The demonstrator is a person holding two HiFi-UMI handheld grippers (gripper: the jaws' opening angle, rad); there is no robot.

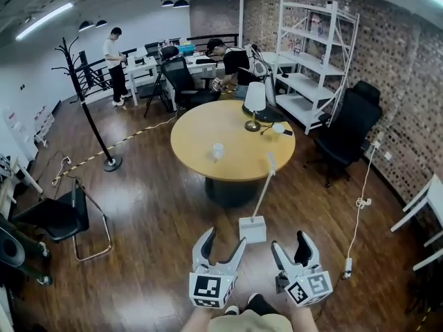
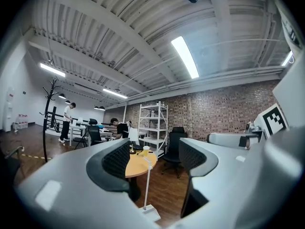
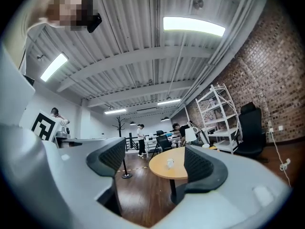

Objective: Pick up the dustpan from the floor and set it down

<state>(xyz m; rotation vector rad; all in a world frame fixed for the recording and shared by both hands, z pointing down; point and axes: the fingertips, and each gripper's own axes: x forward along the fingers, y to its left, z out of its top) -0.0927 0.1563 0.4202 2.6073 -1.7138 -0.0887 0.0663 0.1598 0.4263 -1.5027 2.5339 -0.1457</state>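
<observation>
The white dustpan [image 1: 252, 229] stands on the wooden floor just in front of the round table, its long handle [image 1: 264, 185] leaning up against the table's edge. My left gripper [image 1: 223, 243] hangs open just short of the pan, to its left. Just short of it on the right, my right gripper [image 1: 291, 245] is open too. Between the jaws in the left gripper view, the dustpan [image 2: 150, 211] shows low down, with that gripper [image 2: 155, 157] empty. The right gripper [image 3: 155, 163] is open and empty in its own view, where the dustpan is out of sight.
The round wooden table [image 1: 201, 137] carries a lamp [image 1: 255, 102] and a cup [image 1: 217, 150]. A black office chair [image 1: 349, 133] and white shelves [image 1: 313, 54] stand at the right, a coat rack [image 1: 88, 109] and a chair [image 1: 62, 216] at the left. A cable [image 1: 358, 213] runs across the floor. Two people are at the far desks.
</observation>
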